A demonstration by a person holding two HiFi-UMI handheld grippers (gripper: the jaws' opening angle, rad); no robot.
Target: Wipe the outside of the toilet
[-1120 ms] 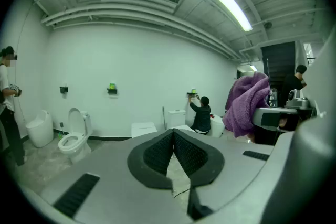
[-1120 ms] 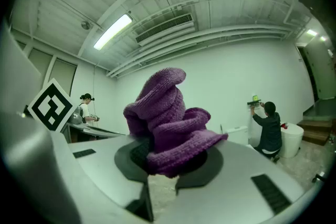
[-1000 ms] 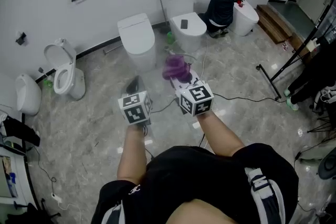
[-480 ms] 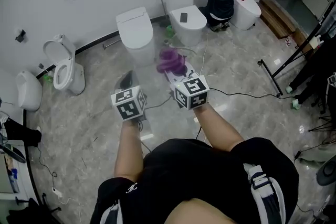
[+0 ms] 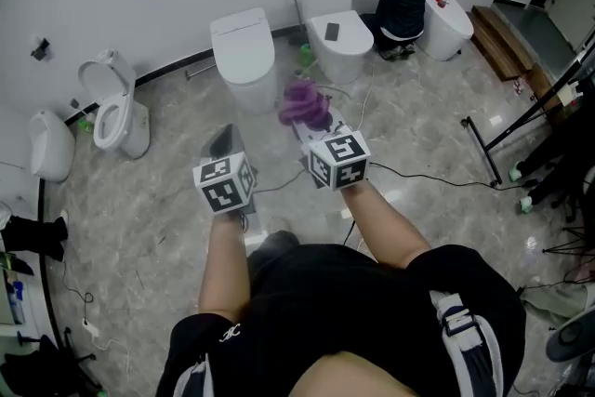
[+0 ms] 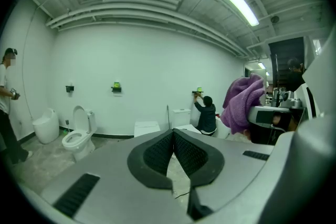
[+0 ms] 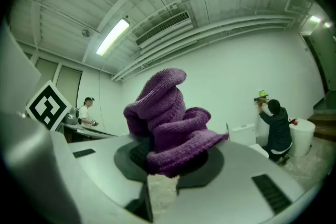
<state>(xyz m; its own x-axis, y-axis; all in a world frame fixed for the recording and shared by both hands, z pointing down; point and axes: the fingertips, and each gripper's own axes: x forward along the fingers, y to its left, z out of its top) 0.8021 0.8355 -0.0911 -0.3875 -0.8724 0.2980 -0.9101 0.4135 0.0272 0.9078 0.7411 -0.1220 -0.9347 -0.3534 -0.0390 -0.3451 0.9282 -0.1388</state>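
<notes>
Drifting slightly left, we're still approaching: right hand-held gripper (image 7: 165,162) clamping purple cloth (image 7: 167,113), left hand-held gripper (image 6: 172,132) closed empty; toilet (image 5: 244,51) ahead needs reaching.

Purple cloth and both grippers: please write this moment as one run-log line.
right gripper: shut on purple cloth | left gripper: shut, empty | closed-lid toilet: ahead, no contact

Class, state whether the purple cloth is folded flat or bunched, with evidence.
Bunched: the purple cloth rises in a crumpled heap from the right tool, which clamps it.
</notes>
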